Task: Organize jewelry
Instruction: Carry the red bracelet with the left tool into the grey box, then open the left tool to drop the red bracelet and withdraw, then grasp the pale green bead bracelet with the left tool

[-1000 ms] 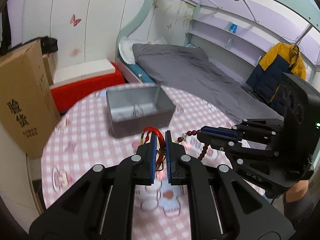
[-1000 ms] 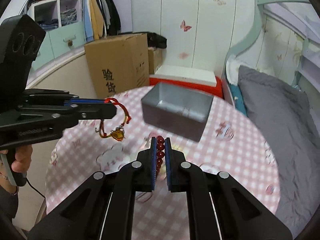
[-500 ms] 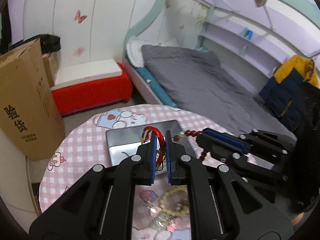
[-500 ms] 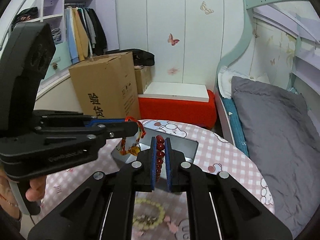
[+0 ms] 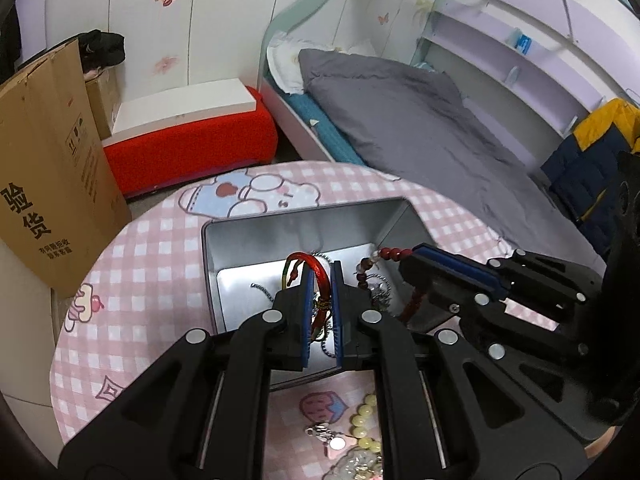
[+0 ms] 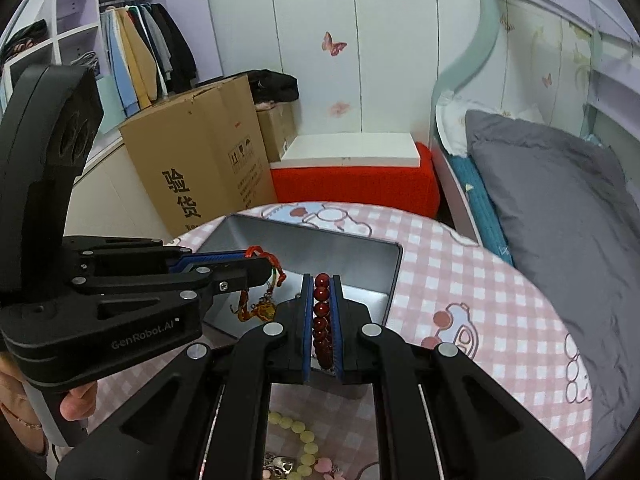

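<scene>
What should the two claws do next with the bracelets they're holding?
Probably open and let go. The left claw pinches the red cord bracelet and the right claw the dark red bead bracelet, both already over the open metal box.

Left gripper [image 5: 320, 312]: matte black plastic frame, two fingers [image 5: 306, 316] lined with blue ribbed pads. Angular linkage arms with triangular cut-outs; round silver screw heads at each pivot. Metal guide rods show inside the frame slots.

Right gripper [image 6: 322, 316]: same build, black body, blue pads, silver pivot screws.

Seen from the right wrist view, the left unit's side plate carries white lettering "GenRobot.AI"; a tall black housing with round recesses rises above it. Handle below is light grey.

Person's hand [image 6: 78, 400] on that handle; thin beaded bracelet at the wrist, dark sleeve edge below.
</scene>
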`<state>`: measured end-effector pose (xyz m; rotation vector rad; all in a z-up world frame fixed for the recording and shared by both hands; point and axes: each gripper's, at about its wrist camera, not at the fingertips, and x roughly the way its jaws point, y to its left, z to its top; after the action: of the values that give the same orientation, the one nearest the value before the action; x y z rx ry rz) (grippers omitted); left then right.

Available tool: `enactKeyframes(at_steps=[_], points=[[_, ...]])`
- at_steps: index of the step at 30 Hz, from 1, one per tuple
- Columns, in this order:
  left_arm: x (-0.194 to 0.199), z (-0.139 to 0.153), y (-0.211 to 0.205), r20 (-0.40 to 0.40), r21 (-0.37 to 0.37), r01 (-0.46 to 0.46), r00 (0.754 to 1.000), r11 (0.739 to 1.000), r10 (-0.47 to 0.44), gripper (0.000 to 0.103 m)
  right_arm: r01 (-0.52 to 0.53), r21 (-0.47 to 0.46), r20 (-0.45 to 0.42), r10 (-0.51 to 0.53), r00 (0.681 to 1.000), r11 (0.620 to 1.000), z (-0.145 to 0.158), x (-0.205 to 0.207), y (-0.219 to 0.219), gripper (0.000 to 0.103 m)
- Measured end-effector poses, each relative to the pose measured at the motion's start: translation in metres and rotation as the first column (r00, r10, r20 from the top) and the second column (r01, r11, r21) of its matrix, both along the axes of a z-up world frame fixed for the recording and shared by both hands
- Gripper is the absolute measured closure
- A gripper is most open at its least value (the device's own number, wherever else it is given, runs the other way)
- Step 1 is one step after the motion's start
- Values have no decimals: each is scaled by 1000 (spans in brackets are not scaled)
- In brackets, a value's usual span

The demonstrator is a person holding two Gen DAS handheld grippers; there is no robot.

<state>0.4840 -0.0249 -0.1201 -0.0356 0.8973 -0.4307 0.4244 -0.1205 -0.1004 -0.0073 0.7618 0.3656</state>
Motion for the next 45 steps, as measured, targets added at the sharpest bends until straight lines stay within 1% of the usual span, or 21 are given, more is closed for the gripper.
enactKeyframes(at_steps=[5,6,7,8,9,10,11,12,14,21,26,30,33,40,45], points=[[-2,-8,-3,-31,22,12,999,1000,-11,94,1,10,-14,-1,1000,1000,-2,-1,-2,96],[-3,-8,-3,-34,29,15,999,999,-15,92,0,14,-13,0,1000,1000,-1,-3,-2,95],[-4,-7,-4,-35,36,17,999,999,-16,84,0,18,-14,1,1000,1000,0,-3,-3,95],[-6,-6,-5,-31,44,18,999,999,-16,77,0,23,-13,0,1000,1000,2,-5,-5,93],[-8,-4,-4,-25,46,15,1000,999,-14,61,7,27,-8,-6,1000,1000,5,-8,-6,90],[-10,-1,-2,-6,56,-6,1000,998,6,52,7,33,-5,-7,1000,999,7,-10,-9,90],[-13,2,1,3,47,-6,1000,999,6,50,6,39,-2,-6,1000,999,11,-13,-12,89],[-16,4,3,2,33,-2,1000,999,1,49,7,38,3,-7,1000,999,13,-15,-12,86],[-20,8,6,7,32,-2,1000,999,2,49,3,33,15,-4,1000,999,18,-23,-15,85],[-59,22,16,60,38,5,998,999,-7,47,-11,47,46,8,999,999,37,-60,-22,84],[-87,26,14,86,47,28,996,999,-32,46,-22,38,49,20,999,999,38,-85,-26,81],[-103,23,7,85,54,63,994,997,-68,46,-24,11,45,23,999,1000,30,-102,-28,78],[-113,14,-6,71,86,93,993,992,-99,46,-20,-2,23,20,1000,1000,18,-111,-33,78],[-121,-10,-39,5,123,153,988,981,-155,46,4,5,-46,-4,999,1000,-9,-121,-53,77],[-122,-26,-61,-32,176,181,984,968,-178,47,16,18,-86,-15,996,1000,-25,-125,-67,74]])
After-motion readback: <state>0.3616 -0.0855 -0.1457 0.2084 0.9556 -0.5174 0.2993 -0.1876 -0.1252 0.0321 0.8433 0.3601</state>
